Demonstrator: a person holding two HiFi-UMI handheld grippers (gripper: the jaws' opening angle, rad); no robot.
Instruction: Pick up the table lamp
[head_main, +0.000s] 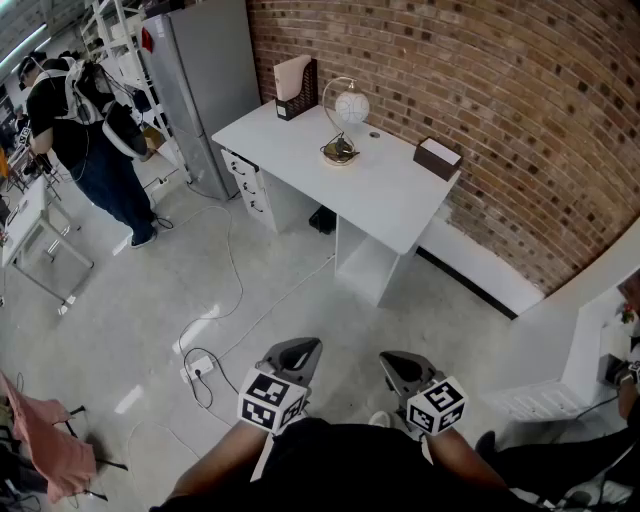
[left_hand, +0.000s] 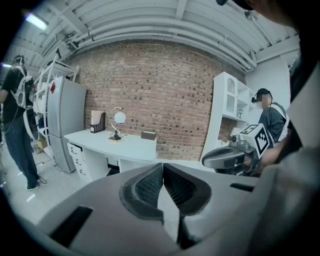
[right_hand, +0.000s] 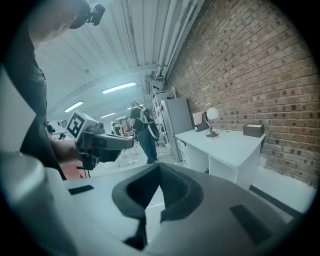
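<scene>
Left gripper view: left gripper (left_hand: 163, 165), jaws closed tip to tip, nothing held. Right gripper view: right gripper (right_hand: 159, 166), jaws likewise closed, empty. Head view: both grippers low in frame, side by side, held out over grey floor (head_main: 130, 300), pointed toward white desk (head_main: 390, 200), well apart from it. On desk, toward its far end: table lamp (head_main: 341, 125), upright, round white shade on curved metal arm, round base flat on desktop, untouched. Behind lamp, at desk's far corner by brick wall (head_main: 500, 90): black file holder (head_main: 296, 88) with pale folder inside. Near desk's nearer end, close to wall: brown box (head_main: 437, 157). Beyond desk: tall grey fridge (head_main: 200, 80). Left of fridge: standing person (head_main: 85, 125) in dark clothes. On floor between grippers and desk: white power strip (head_main: 200, 367) with trailing cable (head_main: 236, 275).
</scene>
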